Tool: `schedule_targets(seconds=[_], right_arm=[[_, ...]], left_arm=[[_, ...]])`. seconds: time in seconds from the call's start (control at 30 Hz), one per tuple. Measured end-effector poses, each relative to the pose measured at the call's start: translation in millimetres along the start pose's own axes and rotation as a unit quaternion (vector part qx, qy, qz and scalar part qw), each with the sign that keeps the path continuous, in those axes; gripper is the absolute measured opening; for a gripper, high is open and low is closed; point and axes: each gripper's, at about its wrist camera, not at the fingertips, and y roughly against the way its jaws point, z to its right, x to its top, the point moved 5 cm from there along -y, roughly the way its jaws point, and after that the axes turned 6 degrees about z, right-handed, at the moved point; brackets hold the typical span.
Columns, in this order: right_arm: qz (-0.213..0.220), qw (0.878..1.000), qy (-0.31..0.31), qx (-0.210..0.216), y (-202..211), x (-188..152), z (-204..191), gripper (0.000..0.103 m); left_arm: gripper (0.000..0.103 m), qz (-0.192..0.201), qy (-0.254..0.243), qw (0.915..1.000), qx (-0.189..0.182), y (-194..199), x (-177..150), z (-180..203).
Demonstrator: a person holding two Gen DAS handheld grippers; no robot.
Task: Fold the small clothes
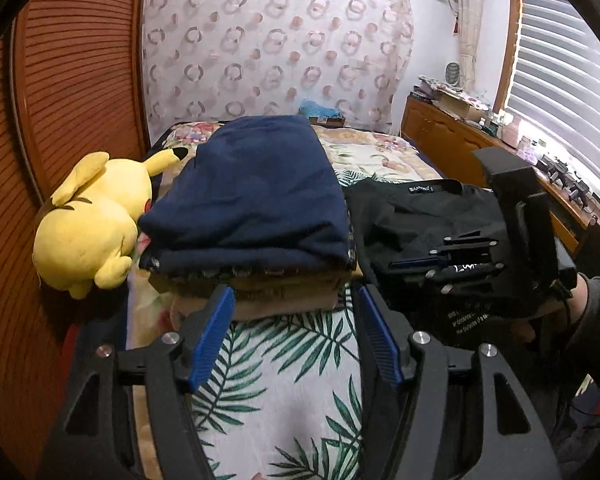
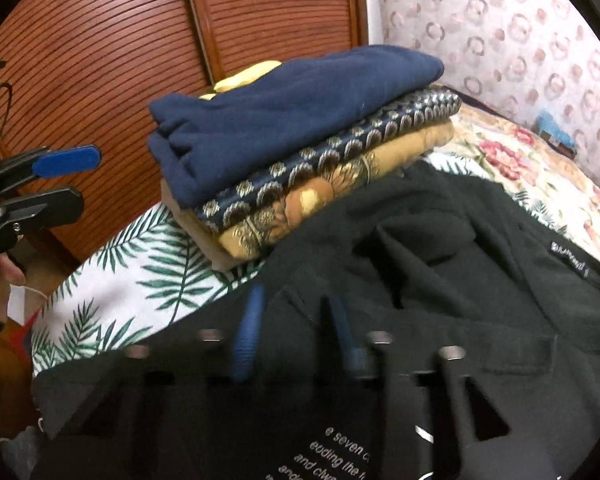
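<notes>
The black shirt point(image 2: 440, 240) is spread, rumpled, on the bed point(image 1: 292, 360) beside a folded stack point(image 1: 256, 216). Its near cloth appears pinched by the right claw point(image 2: 296, 336); the left claw point(image 1: 296, 336) is held spread, empty. A matching grasp is judged next.

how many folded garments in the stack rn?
3 for certain: navy one on top, dark patterned one under it, mustard floral one below. A tan edge at the bottom may be a fourth. The black shirt lies beside the stack, unfolded.
</notes>
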Motion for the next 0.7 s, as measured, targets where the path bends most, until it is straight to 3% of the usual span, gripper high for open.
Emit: schedule_targets(seconds=[0.17, 0.53, 0.7], right_arm=[[0.03, 0.999, -0.014, 0.001, 29, -6, 7, 0.002], [0.094, 0.991, -0.085, -0.043, 130, -49, 27, 0.001], [0.092, 0.99, -0.089, -0.052, 126, -48, 28, 0.004]], left_arm=[[0.064, -0.001, 0.005, 1.0, -0.009, -2, -5, 4], [0.064, 0.005, -0.012, 0.9994, -0.032, -2, -4, 35], [0.064, 0.008, -0.016, 0.9993, -0.033, -1, -1, 41]])
